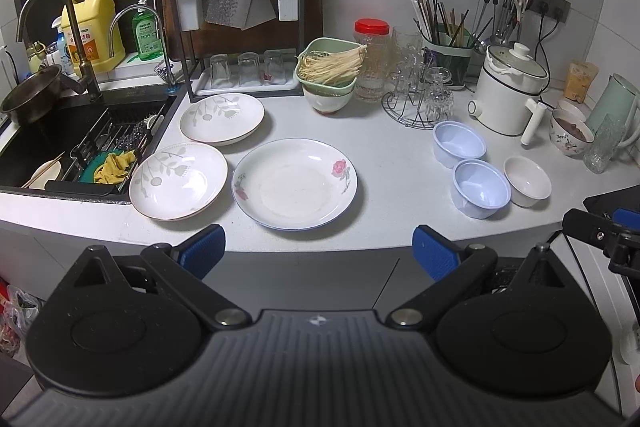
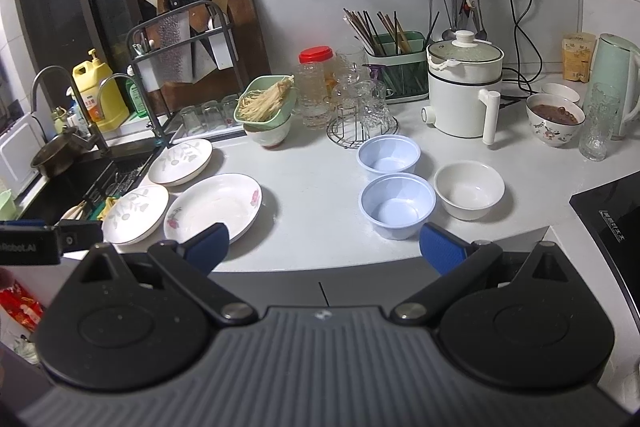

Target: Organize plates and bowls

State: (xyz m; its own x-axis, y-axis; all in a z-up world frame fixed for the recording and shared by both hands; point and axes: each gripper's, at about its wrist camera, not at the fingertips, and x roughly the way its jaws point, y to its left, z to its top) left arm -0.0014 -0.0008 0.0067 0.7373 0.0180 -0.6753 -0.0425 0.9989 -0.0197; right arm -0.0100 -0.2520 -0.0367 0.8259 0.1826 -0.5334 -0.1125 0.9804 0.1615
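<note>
While both jaws gape wide and empty, "Robot.AI" reads on the left gripper (image 2: 28, 247), left of the right gripper (image 2: 324, 247).

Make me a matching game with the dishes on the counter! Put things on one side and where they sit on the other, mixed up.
Things:
1. rose plate
2. white bowl
3. leaf plate
4. glass jar

Places:
A. right of the blue bowls
B. behind the green basket
C. nearest the dish rack
D. front middle of the counter

Pairs: 1-D, 2-A, 3-C, 4-B
</note>
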